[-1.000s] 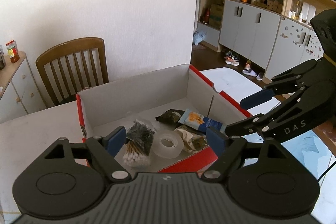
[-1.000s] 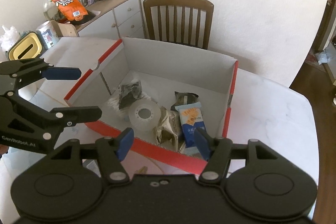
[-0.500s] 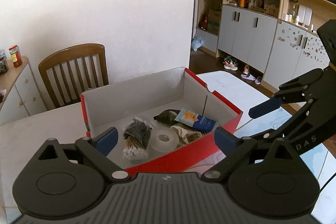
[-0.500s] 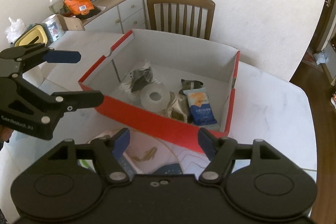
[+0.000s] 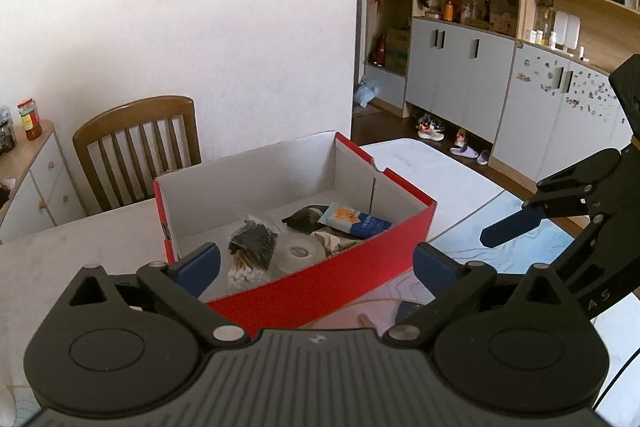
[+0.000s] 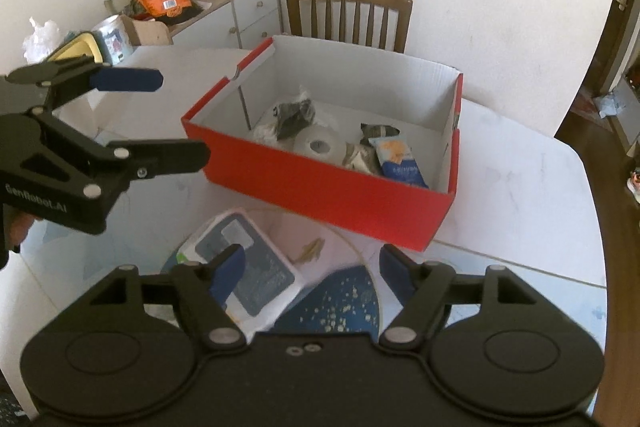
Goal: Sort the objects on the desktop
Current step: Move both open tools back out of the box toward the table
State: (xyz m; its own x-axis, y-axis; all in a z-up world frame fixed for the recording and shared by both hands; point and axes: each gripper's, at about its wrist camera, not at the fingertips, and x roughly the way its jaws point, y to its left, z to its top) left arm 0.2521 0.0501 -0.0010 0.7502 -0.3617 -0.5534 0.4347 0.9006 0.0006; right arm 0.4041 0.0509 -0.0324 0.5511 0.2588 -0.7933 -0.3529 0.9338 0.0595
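Black, blue-padded jaws of the left gripper (image 5: 316, 261) and right gripper (image 6: 310, 269) stand apart and empty above the white tabletop (image 6: 516, 187). Just beyond them sits the red cardboard box (image 6: 320, 185), holding a bag of cotton swabs (image 5: 250, 253), a clear tape roll (image 6: 319, 145) and a blue snack packet (image 6: 398, 163). A grey-and-white tissue pack (image 6: 256, 271) lies on the tabletop beneath the right gripper.

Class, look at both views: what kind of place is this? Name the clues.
Probably a home dining or living room: a wooden chair at a white table, built-in cabinets, and shoes on the floor.
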